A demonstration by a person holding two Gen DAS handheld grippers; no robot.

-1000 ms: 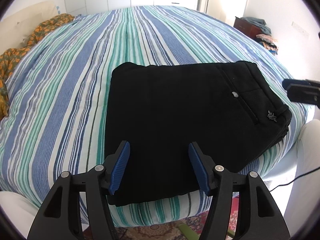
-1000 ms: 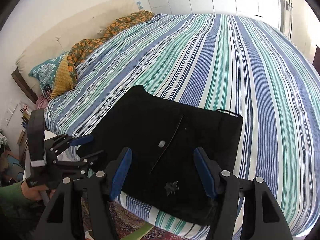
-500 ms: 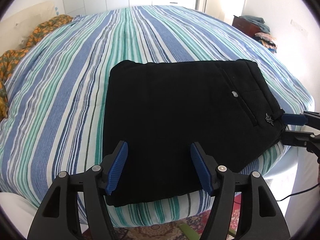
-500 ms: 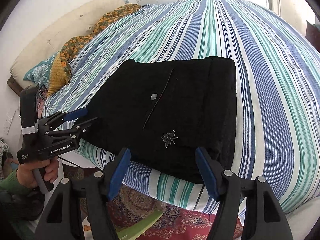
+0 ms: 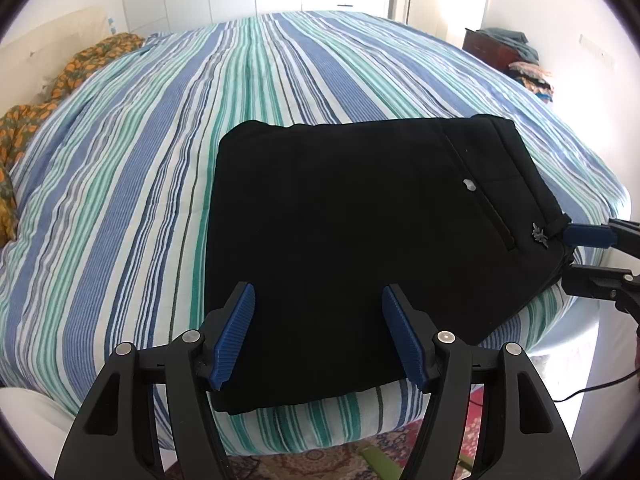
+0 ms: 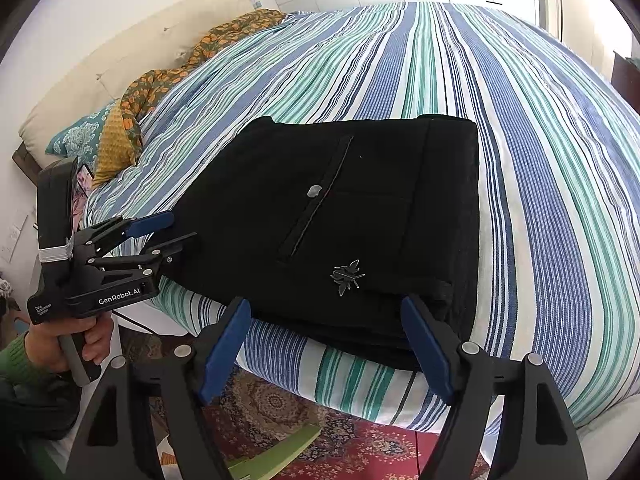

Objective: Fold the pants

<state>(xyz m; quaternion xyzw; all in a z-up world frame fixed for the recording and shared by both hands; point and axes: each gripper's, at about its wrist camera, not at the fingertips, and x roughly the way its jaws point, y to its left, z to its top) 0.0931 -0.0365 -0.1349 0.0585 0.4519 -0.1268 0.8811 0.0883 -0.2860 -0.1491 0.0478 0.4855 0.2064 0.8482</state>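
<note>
The black pants point(image 5: 352, 240) lie folded into a flat, roughly square stack at the near edge of the bed, on the blue, green and white striped bedspread point(image 5: 140, 184). The top layer shows a back pocket slit with a small silver button point(image 6: 315, 191) beside it, and a silver insect-shaped ornament point(image 6: 347, 276) sits lower down near the waistband. The folded layers show as stacked edges at the side nearest the right wrist camera.

The left gripper point(image 5: 318, 336) hovers over the near edge of the stack with its blue-padded fingers spread wide, holding nothing; seen from the right wrist camera, its tips point(image 6: 172, 226) are just at the corner of the pants, and whether they touch the cloth cannot be told. The right gripper point(image 6: 326, 354) is also spread wide and empty, its pads just short of the waistband end; from the left wrist camera, its fingers point(image 5: 588, 236) lie just beside the corner with the ornament.

An orange patterned blanket point(image 6: 168, 80) and a teal pillow point(image 6: 80, 136) are bunched at the cream headboard point(image 6: 120, 60). A red patterned rug point(image 6: 360, 440) covers the floor below the bed edge.
</note>
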